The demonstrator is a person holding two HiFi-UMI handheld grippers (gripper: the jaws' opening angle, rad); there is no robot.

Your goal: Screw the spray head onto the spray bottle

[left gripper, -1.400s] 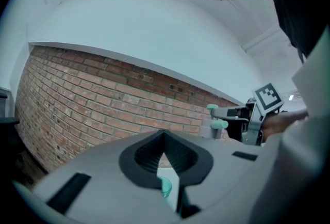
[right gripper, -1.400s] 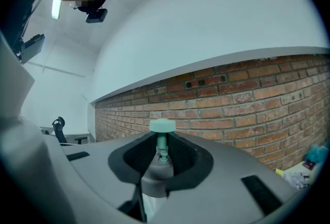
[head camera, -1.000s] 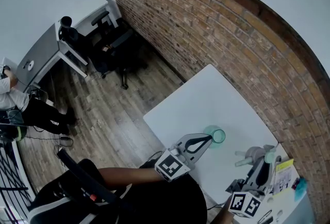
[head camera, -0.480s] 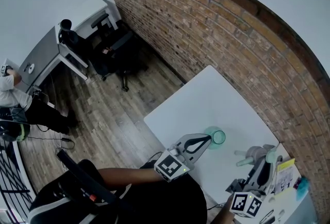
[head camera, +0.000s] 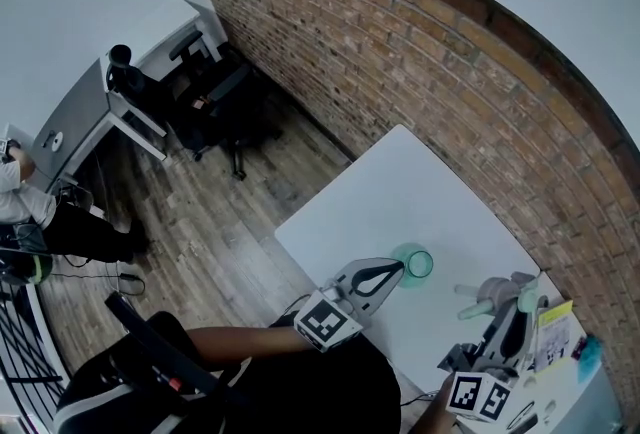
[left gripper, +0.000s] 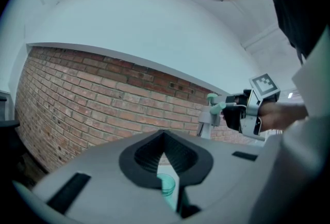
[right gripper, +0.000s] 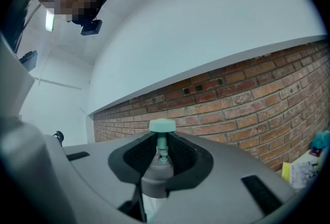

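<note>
Clamping the spray head (head camera: 493,296) aloft, the right gripper (head camera: 514,306) hangs apart from the open teal spray bottle (head camera: 419,264), which stands on the white table (head camera: 400,187) at the closed left gripper's (head camera: 398,269) tips.

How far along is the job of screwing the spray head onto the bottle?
Done: the spray head is picked up, clamped in the right gripper. In hand: it is held apart from the bottle, which stands open on the table at the tip of the shut left gripper. Left: bring the head over the bottle mouth and screw it on.
</note>
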